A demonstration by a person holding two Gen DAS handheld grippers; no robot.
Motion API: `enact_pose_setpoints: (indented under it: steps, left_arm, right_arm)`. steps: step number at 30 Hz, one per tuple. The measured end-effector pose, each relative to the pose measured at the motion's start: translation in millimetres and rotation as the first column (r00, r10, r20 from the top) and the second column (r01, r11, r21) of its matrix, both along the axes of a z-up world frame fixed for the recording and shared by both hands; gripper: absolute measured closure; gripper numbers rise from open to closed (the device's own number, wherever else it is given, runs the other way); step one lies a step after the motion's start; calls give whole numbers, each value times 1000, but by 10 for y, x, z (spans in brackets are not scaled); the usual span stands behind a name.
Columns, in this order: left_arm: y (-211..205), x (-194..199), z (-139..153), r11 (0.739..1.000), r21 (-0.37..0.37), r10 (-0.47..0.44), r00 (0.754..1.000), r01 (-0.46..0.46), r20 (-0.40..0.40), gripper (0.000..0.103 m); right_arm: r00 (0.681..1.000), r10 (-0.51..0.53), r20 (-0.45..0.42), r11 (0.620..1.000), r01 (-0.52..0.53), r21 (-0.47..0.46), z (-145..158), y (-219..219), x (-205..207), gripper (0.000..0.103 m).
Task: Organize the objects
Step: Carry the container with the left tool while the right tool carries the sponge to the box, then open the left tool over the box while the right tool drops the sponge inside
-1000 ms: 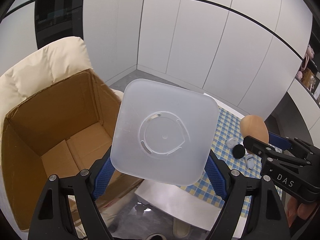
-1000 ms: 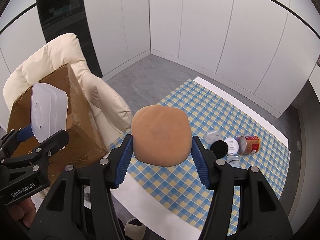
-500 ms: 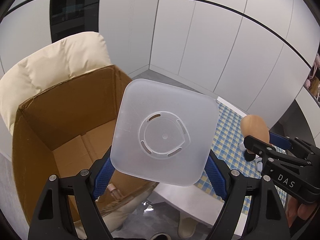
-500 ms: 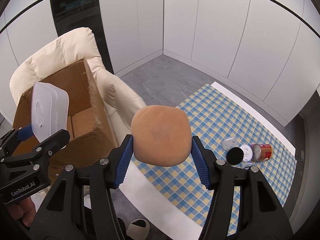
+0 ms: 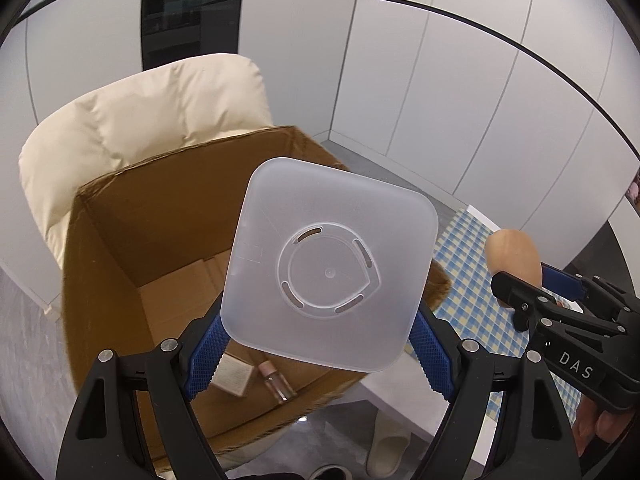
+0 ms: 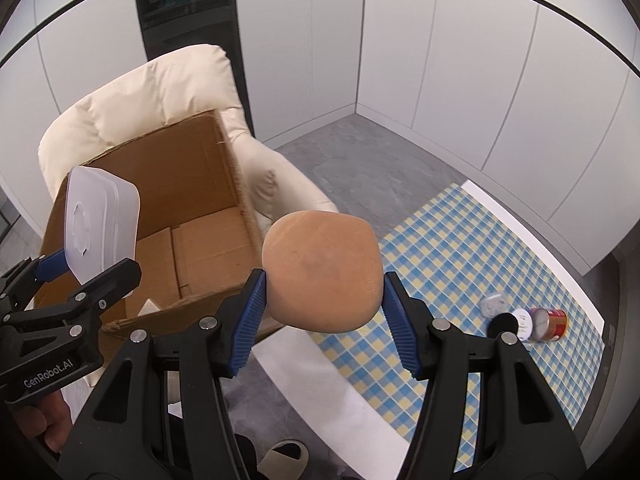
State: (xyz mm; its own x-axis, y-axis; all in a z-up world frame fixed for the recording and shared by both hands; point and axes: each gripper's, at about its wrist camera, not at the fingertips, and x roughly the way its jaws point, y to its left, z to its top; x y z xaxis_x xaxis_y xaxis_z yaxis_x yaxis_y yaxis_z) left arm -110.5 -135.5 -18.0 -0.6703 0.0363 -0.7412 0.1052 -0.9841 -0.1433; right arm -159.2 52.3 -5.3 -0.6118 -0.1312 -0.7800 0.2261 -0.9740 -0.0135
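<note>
My left gripper [image 5: 320, 344] is clamped on a frosted translucent plastic lid [image 5: 330, 266], square with rounded corners, a moulded ring and short slots at its centre. The blue pads [image 5: 206, 354] grip its lower edge from both sides, and it stands tilted up, facing the camera, above the open cardboard box [image 5: 104, 264]. From the right wrist view the same lid [image 6: 100, 218] hangs over the box's near-left edge [image 6: 56, 220].

The box sits on a cream padded armchair [image 5: 132, 108]. On its floor, near the front wall, lie a small pale carton [image 5: 236, 376] and a little clear bottle [image 5: 276, 384] with a pinkish cap.

My right gripper [image 6: 322, 312] is closed on a tan, rounded, matte pad-like object [image 6: 322, 270], squeezed between its blue pads [image 6: 248, 316]. It hovers over the near edge of the blue-and-yellow checked cloth [image 6: 460, 248], just beside the box's right wall.

At the cloth's far right edge, grouped together, sit a red can [image 6: 554, 322] on its side, a black disc [image 6: 504, 324], a white round lid [image 6: 522, 322] and a clear cap [image 6: 494, 306].
</note>
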Motion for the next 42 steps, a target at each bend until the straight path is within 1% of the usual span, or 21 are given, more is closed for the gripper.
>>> enact_pose_setpoints:
  steps: [11, 17, 28, 33, 37, 42]
  left_arm:
    - [-370, 146, -45, 998, -1, 62, 998, -62, 15, 20]
    - [-525, 198, -81, 997, -18, 81, 996, -80, 33, 19]
    - [-788, 345, -90, 990, -43, 139, 990, -138, 32, 5]
    - [-923, 419, -64, 984, -56, 173, 985, -171, 18, 1]
    - [-1027, 485, -37, 978, -67, 200, 980, -199, 2, 1]
    - [-1184, 545, -39, 971, -52, 235, 972, -234, 6, 1]
  right_arm:
    - [998, 64, -5, 998, -64, -2, 18, -398, -2, 43]
    - [995, 102, -5, 995, -102, 1, 10, -602, 21, 43]
    - [989, 148, -4, 989, -148, 6, 3, -931, 66, 43]
    - [985, 170, 2, 985, -170, 9, -18, -1098, 62, 42]
    - [983, 183, 3, 983, -183, 7, -18, -1206, 71, 42]
    - [979, 202, 11, 979, -202, 5, -31, -1333, 85, 42]
